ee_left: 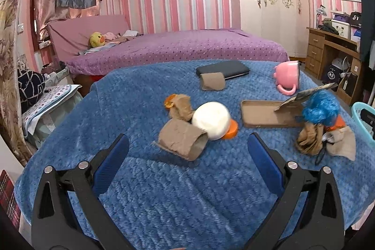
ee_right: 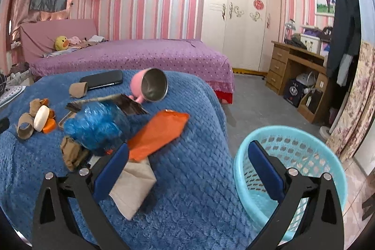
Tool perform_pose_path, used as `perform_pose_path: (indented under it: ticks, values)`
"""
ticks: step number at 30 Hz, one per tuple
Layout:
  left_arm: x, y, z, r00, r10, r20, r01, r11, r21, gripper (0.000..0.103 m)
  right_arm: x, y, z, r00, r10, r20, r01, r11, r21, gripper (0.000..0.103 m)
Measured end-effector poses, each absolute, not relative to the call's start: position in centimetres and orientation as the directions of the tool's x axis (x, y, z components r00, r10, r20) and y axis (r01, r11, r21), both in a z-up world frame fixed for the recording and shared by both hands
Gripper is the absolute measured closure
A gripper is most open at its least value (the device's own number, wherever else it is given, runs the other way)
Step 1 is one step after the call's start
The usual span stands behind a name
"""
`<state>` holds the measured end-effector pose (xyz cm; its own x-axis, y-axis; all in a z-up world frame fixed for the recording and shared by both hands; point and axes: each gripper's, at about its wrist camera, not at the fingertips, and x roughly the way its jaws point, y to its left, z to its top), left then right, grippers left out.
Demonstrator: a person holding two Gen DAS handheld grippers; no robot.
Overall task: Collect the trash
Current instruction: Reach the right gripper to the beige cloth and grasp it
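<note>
Blue blanket (ee_left: 145, 191), cardboard tubes (ee_left: 182, 142), laundry basket (ee_right: 290, 170)

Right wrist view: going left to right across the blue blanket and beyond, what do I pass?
Cardboard tube → white round container → blue plastic wad → orange wrapper → turquoise basket on the floor.

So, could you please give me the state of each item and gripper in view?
Left gripper: open, empty.
Right gripper: open, empty.
Pink mug: tipped on its side, empty.
Turquoise basket: upright on the floor; no trash visible inside.
Cardboard tube: lying on its side, crushed.
Orange bag: lying flat.
Wardrobe: doors shut.
</note>
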<state>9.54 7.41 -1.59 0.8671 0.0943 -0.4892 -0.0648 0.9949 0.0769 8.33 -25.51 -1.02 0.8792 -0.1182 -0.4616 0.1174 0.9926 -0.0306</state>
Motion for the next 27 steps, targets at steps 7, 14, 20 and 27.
perform_pose_path:
  ticks: [7, 14, 20, 27]
  values:
    - [9.6, 9.4, -2.6, 0.849, 0.109, -0.516, -0.08, 0.994, 0.079, 0.005, 8.4, -25.2, -2.1, 0.874, -0.073, -0.48, 0.084, 0.996, 0.002, 0.004]
    - [9.9, 10.6, -3.4, 0.828, 0.11, -0.55, -0.091, 0.994, 0.062, 0.005, 8.9, -22.9, -3.2, 0.849, -0.029, -0.528, 0.001, 0.999, -0.054, 0.004]
    - [9.9, 10.7, -3.9, 0.825, 0.09, -0.558, -0.072, 0.996, 0.053, 0.005, 10.2, -21.9, -5.2, 0.785, 0.024, -0.619, -0.058, 0.998, -0.035, 0.012]
    - [10.6, 10.6, -4.1, 0.819, 0.096, -0.566, -0.088, 0.995, 0.041, 0.005, 10.9, -21.0, -5.7, 0.754, 0.131, -0.644, -0.16, 0.987, 0.013, 0.06]
